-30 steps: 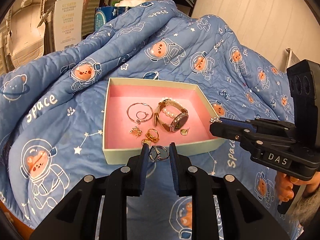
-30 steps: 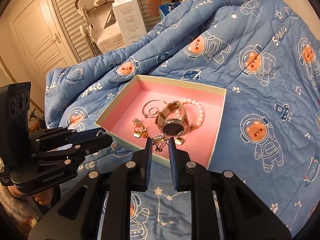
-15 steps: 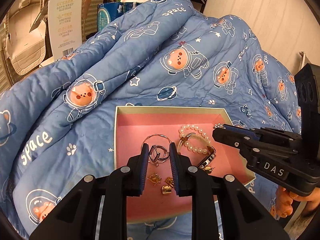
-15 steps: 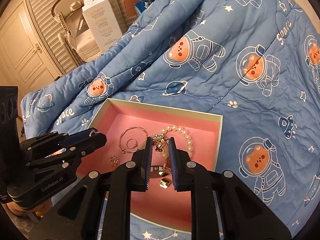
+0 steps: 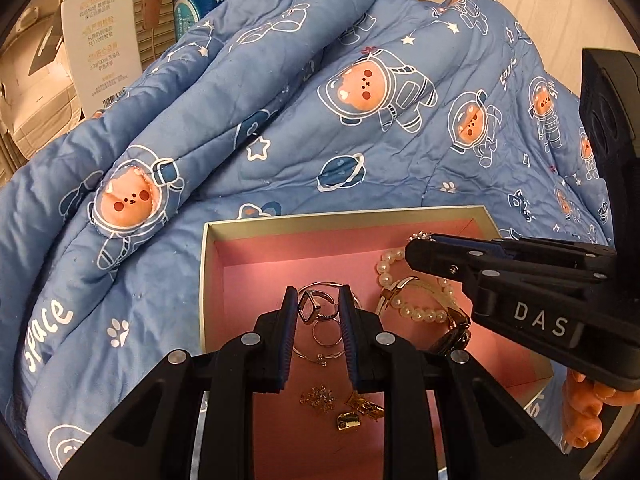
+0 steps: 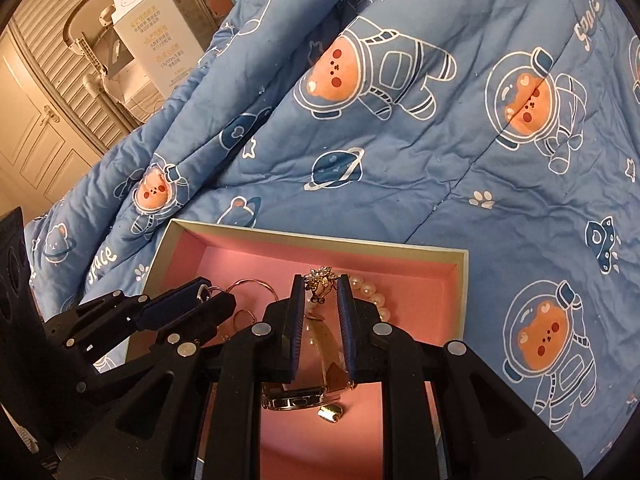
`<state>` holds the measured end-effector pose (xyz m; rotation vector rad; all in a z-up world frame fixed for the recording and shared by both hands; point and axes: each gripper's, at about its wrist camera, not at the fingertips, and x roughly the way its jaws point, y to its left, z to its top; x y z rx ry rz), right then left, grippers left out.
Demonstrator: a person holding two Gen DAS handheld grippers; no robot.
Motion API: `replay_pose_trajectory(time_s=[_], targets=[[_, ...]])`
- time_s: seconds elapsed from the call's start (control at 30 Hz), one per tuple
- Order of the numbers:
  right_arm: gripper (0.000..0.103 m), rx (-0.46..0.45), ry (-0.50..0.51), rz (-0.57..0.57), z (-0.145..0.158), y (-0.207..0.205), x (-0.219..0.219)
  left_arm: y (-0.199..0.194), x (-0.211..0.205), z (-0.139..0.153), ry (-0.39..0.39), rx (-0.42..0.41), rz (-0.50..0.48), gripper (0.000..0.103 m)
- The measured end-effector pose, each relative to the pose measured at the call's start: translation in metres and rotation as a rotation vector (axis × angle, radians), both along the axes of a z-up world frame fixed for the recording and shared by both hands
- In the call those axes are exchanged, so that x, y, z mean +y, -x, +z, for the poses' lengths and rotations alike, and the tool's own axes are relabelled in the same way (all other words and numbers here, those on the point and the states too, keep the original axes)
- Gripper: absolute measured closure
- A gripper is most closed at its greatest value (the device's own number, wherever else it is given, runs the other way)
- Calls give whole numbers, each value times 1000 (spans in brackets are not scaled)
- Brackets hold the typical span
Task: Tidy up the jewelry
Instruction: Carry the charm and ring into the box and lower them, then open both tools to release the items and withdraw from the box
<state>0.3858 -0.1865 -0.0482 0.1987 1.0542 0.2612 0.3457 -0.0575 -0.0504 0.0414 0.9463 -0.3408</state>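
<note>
We see both grippers poised over an open box [image 5: 205, 280] with a pink lining, which sits on a blue quilt [image 5: 280, 120] printed with astronaut bears. Our left gripper [image 5: 319, 304] is clamped on a silver ring [image 5: 310, 307] with a diamond-shaped frame, holding it above the box floor, over a thin hoop bangle [image 5: 320, 350]. Our right gripper [image 6: 319, 289] is pinched together on a small sparkly gold piece [image 6: 320, 278], probably an earring, though the view is too fine for us to be sure. Beneath it in the box lie a gold watch [image 6: 298, 400] and a pearl bracelet [image 6: 370, 292]; the bracelet curls around the watch strap. Nearer the camera in the left wrist view, three small gold charms [image 5: 342, 406] rest loose on the pink lining, close together. A hand [image 5: 582, 404] grips the handle of the right gripper at the frame's right edge. Behind the quilt stands a tall white carton [image 5: 98, 32].
</note>
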Motion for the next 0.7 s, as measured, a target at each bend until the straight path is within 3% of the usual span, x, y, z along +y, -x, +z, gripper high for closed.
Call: replay_pose_trajectory(time_s=[0.53,0.7], targets=[[86,23,63,-20,-15,-12,8,6,-8,2,-79,-41,-31,82],[85,23,73,-20,-15,-11,16,8,-8,4,-97,-62,-30,74]])
